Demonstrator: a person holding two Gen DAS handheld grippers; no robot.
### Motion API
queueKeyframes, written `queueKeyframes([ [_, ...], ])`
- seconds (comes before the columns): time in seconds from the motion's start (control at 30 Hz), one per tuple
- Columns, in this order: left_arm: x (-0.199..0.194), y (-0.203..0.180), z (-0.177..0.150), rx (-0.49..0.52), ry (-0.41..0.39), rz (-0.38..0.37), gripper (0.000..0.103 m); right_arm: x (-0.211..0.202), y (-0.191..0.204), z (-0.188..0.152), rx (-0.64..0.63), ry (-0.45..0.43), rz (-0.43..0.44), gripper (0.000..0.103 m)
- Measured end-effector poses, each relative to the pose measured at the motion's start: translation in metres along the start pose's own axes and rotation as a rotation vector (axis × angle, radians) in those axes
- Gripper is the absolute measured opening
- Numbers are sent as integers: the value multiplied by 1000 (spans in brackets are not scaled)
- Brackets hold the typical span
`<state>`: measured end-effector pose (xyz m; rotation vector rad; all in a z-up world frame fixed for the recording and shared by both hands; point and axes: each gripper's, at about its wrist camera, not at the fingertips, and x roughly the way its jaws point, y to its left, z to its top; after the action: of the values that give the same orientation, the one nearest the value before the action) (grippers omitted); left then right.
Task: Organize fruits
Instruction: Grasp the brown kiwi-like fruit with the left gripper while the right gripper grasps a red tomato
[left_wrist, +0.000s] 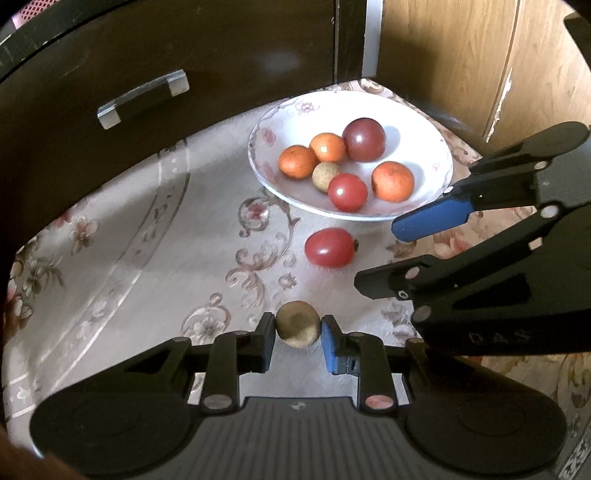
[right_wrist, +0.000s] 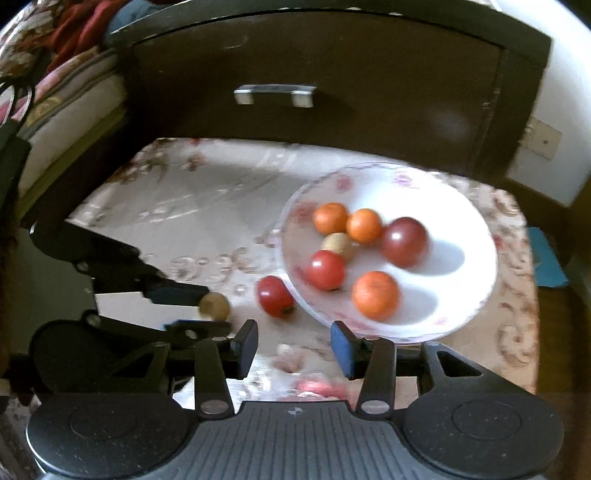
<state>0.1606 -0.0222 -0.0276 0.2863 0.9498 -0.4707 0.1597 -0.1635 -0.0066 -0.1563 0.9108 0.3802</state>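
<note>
The white plate (left_wrist: 424, 122) already holds six fruits. One red tomato (left_wrist: 329, 247) waits on the cloth just beside it. The left gripper (left_wrist: 298, 329) pinches a small brown fruit (left_wrist: 297, 325) — the right gripper (right_wrist: 293, 343) is spread, empty.
</note>
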Motion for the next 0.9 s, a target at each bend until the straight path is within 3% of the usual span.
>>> queueKeyframes([
  [0.5, -4, 20, -13, -28, -4, -50, 35, 21, 15, 0, 29, -11, -32, 37],
  [0.9, -2, 23, -16, -35, -6, -71, 35, 39, 25, 6, 179, -53, -92, 37],
])
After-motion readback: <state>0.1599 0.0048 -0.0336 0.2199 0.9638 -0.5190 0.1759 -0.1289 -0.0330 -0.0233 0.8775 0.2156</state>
